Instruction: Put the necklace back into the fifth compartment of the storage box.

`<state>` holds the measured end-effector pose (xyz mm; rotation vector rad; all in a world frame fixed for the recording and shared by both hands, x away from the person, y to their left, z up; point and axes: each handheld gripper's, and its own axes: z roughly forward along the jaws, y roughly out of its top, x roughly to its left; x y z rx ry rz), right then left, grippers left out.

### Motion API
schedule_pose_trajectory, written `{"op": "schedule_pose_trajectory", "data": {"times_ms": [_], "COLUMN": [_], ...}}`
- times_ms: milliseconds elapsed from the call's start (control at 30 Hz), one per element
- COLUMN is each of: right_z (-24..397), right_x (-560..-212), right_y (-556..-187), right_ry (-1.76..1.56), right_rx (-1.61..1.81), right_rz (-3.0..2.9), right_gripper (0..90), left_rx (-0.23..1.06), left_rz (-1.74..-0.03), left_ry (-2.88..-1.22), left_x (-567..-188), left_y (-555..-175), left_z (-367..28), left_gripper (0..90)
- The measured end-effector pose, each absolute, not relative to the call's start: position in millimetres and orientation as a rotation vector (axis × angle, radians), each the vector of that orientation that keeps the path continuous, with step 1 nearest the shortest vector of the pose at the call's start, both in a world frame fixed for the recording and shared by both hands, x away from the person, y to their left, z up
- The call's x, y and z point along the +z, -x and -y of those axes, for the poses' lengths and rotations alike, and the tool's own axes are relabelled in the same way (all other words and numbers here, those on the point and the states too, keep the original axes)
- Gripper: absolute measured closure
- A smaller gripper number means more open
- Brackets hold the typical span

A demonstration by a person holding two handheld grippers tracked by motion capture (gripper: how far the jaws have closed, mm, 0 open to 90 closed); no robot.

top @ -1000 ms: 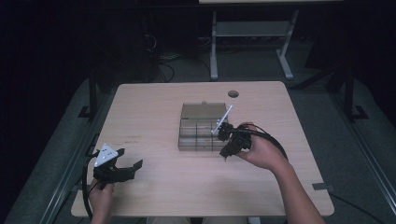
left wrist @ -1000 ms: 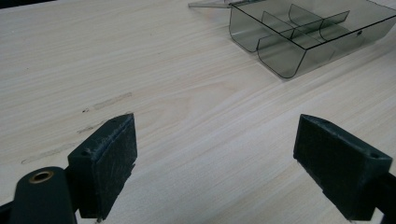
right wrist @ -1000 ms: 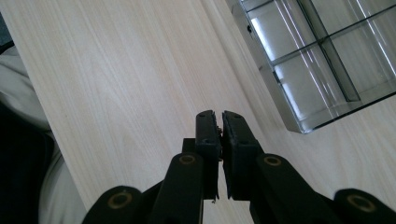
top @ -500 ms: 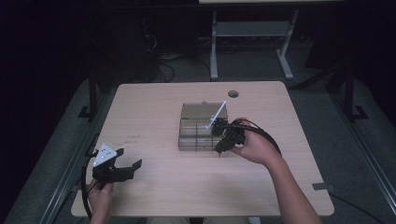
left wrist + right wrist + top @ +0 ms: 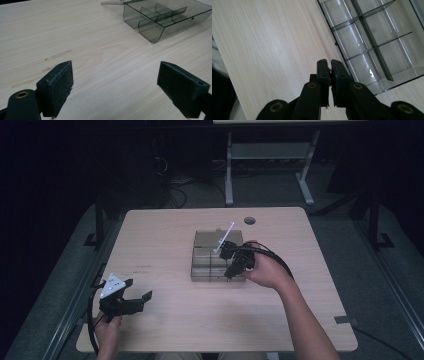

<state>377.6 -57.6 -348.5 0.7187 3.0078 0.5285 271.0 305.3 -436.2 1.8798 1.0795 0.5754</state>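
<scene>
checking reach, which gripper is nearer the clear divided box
Right. The right gripper hangs over the box's near edge; the left gripper sits far off by the table's front-left corner.

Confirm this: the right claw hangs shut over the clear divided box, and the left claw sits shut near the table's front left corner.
Not quite. The left claw is open, its pads wide apart over bare table in the left gripper view. The right claw is indeed shut at the divided box.
</scene>
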Motion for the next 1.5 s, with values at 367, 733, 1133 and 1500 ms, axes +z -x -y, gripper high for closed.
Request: {"op": "schedule_pose_trajectory", "data": {"times_ms": [367,733,1133,1500], "right_z": [46,36,29,26], "right_x": [-344,-343,-343,-349], "right_y": [-393,-404,-413,-423], "right_ry": [-0.718,-0.705,-0.713,-0.723], "right_rx": [0.532,0.53,0.518,0.504], "right_rz": [-3.01,-3.025,-3.022,-3.019], "right_gripper": [85.1,84.9,84.9,84.9], "left_rx": [0.577,0.572,0.568,0.57], "left_rz": [-1.079,-1.085,-1.085,-1.075], "left_ry": [-1.88,-1.874,-1.877,-1.887], "left_x": [-436,-437,-436,-438], "left_y": [-271,-274,-273,-273], "left_z": [-306,-305,-306,-306], "left_gripper": [13.1,13.1,13.1,13.1]}}
